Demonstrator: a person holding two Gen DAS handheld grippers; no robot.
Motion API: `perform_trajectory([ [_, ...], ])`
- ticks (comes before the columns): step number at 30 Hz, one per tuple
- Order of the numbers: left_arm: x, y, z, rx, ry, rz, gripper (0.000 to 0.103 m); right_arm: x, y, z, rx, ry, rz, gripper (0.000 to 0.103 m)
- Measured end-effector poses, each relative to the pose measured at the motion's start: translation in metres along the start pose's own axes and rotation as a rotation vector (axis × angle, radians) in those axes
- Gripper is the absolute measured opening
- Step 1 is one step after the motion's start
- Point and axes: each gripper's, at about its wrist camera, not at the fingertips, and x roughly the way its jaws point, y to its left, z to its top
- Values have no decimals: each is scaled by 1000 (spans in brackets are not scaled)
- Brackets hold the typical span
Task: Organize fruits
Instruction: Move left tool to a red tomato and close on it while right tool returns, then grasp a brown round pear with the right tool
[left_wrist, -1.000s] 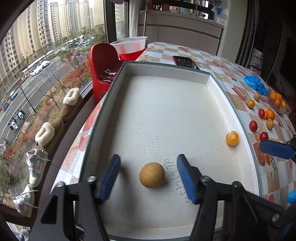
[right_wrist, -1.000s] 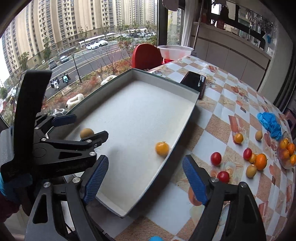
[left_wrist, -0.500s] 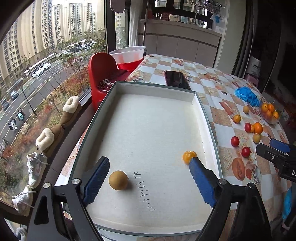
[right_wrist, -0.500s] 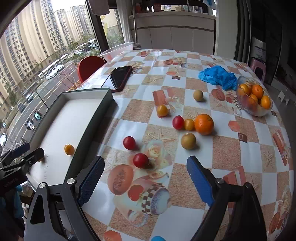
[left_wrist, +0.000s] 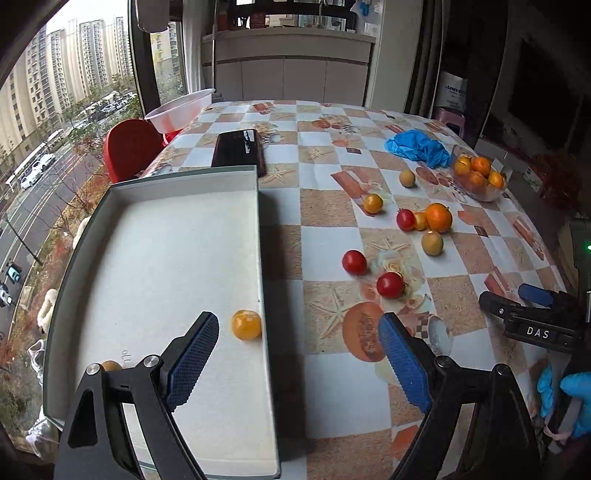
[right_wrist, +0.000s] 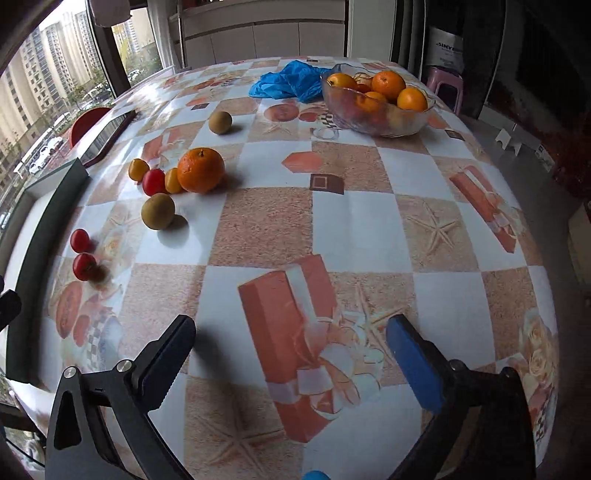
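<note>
Two fruits sit in my shallow white grey-rimmed tray (left_wrist: 177, 236): a small yellow-orange one (left_wrist: 246, 324) against its right wall and a tan one (left_wrist: 110, 365) at the near left. The rest lie loose on the checked tabletop (right_wrist: 354, 229). My left claw (left_wrist: 295, 362) is spread and empty; my right claw (right_wrist: 291, 365) is opening, nothing between. Round fruit could roll if a pad nudges it.

Right claw (right_wrist: 291, 354) opening (empty) over table (right_wrist: 354, 229); possibly 2 tomatoes (right_wrist: 83, 254) left.
</note>
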Motion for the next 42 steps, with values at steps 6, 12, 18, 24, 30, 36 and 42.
perform_trajectory([
  [6,25,-44,3,43,52,-4,89,-5,-3,-12,-47,-111,17,103],
  [12,50,-52,4,-13,103,3,89,-4,-2,-9,-48,-112,19,103],
  [18,66,-53,9,-70,122,36,89,-4,-3,-9,-48,-112,20,103],
  [24,70,-64,16,-46,102,62,64,-4,-2,-9,-48,-112,19,103],
  [30,66,-65,17,-39,77,54,25,-4,-2,-10,-48,-112,19,103],
  [36,56,-55,1,-18,34,42,25,-3,-2,-9,-48,-109,15,103],
  [42,47,-50,-12,0,-8,45,25,0,4,0,-21,-84,16,103],
])
